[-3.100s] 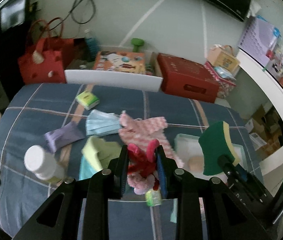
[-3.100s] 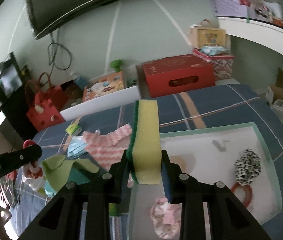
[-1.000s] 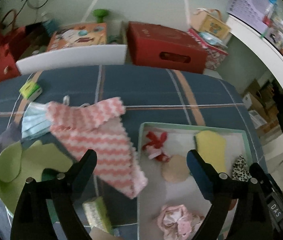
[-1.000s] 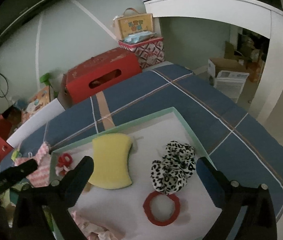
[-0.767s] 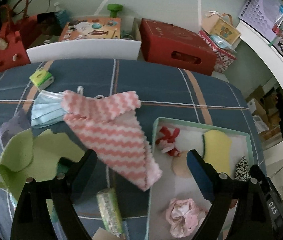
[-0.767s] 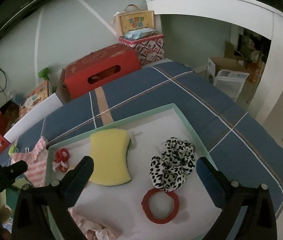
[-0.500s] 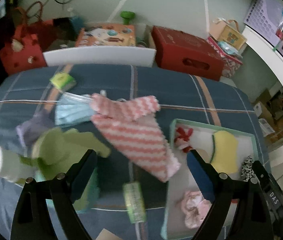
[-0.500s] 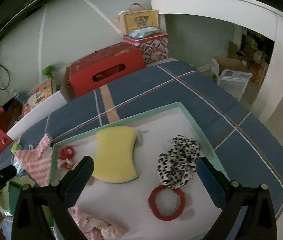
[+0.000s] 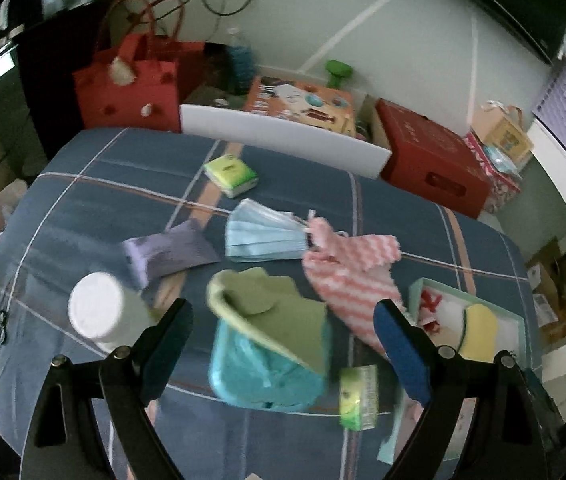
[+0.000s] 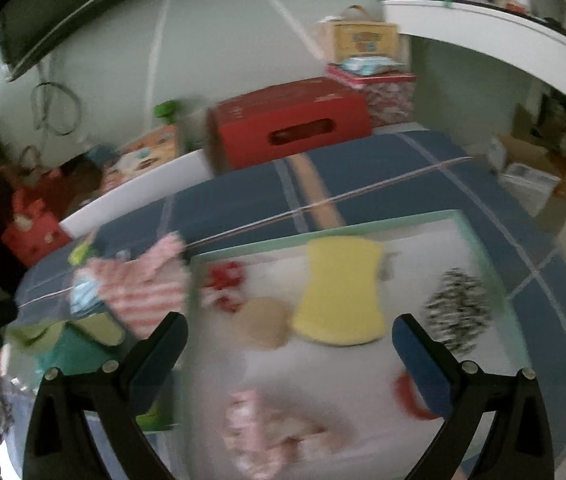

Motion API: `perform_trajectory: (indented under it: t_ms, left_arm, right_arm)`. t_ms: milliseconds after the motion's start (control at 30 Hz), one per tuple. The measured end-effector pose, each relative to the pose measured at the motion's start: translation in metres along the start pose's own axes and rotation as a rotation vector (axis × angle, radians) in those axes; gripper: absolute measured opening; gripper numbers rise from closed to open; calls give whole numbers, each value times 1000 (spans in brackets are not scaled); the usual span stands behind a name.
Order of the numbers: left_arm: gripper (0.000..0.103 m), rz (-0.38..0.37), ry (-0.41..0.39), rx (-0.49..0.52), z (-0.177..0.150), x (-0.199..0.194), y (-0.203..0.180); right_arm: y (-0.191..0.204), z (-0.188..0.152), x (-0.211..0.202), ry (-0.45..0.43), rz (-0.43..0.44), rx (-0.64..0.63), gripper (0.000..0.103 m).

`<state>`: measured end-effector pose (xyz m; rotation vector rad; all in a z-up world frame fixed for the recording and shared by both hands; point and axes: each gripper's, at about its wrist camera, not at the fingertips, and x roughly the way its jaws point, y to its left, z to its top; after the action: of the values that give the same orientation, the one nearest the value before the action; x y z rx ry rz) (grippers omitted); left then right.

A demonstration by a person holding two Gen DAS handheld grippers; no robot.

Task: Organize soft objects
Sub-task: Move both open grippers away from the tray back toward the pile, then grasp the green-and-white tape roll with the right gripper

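Observation:
My left gripper (image 9: 283, 336) is open and empty above a green cloth (image 9: 279, 312) lying on a teal cloth (image 9: 259, 372). A pink-and-white zigzag cloth (image 9: 351, 276), a blue face mask (image 9: 263, 236) and a purple cloth (image 9: 167, 252) lie on the blue plaid bed. My right gripper (image 10: 289, 346) is open and empty over the white tray (image 10: 479, 236), which holds a yellow sponge (image 10: 341, 292), a red bow (image 10: 223, 284), a tan puff (image 10: 263, 322), a leopard scrunchie (image 10: 459, 312), a pink scrunchie (image 10: 267, 436) and a red ring (image 10: 407, 400). The tray (image 9: 519, 324) also shows at the right of the left wrist view.
A white-capped bottle (image 9: 97, 312) stands by my left finger. Green tissue packs (image 9: 231, 174) (image 9: 357, 396) lie on the bed. A red box (image 9: 431, 160), a white board (image 9: 283, 140) and a red bag (image 9: 131, 88) sit beyond the far edge. A white desk (image 10: 523, 48) is at the right.
Both grippers released their items into the tray about 3 s back and are open. My left gripper has swung left over the cloths. The right view shifted left and is blurred.

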<state>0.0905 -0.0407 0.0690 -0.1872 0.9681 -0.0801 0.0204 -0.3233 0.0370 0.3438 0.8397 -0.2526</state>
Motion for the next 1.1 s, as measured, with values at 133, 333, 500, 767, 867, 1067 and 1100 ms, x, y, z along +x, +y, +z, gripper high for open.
perform_trajectory:
  t_ms: [133,333,500,767,867,1067,1100]
  left_arm:
    - [92,6,-1,-28,-2,-4,17]
    - [92,-1,-13,-55,-4,-9,32]
    - [100,0,-13,-74,-9,-8,42]
    - [102,-28,-11,-108,-13,-3,53]
    - [102,-38,-6,-102,-13,0,52]
    - [103,-38,13,-73,-15,4,49]
    - [103,-29,17,-66,-15,6,48]
  right_arm:
    - [29,-8,-1,22,71,-47,103]
    - [69,-19,-4,33,97,-143,103]
    - [96,-29,-3,51,120,-206,103]
    - [129,-51,9,122,125,-307,103]
    - [135,-58,19,163,109,-333,103]
    - [138,-64,26,186,93,-350,95]
    - [139,-64,27,187,94,-349,94]
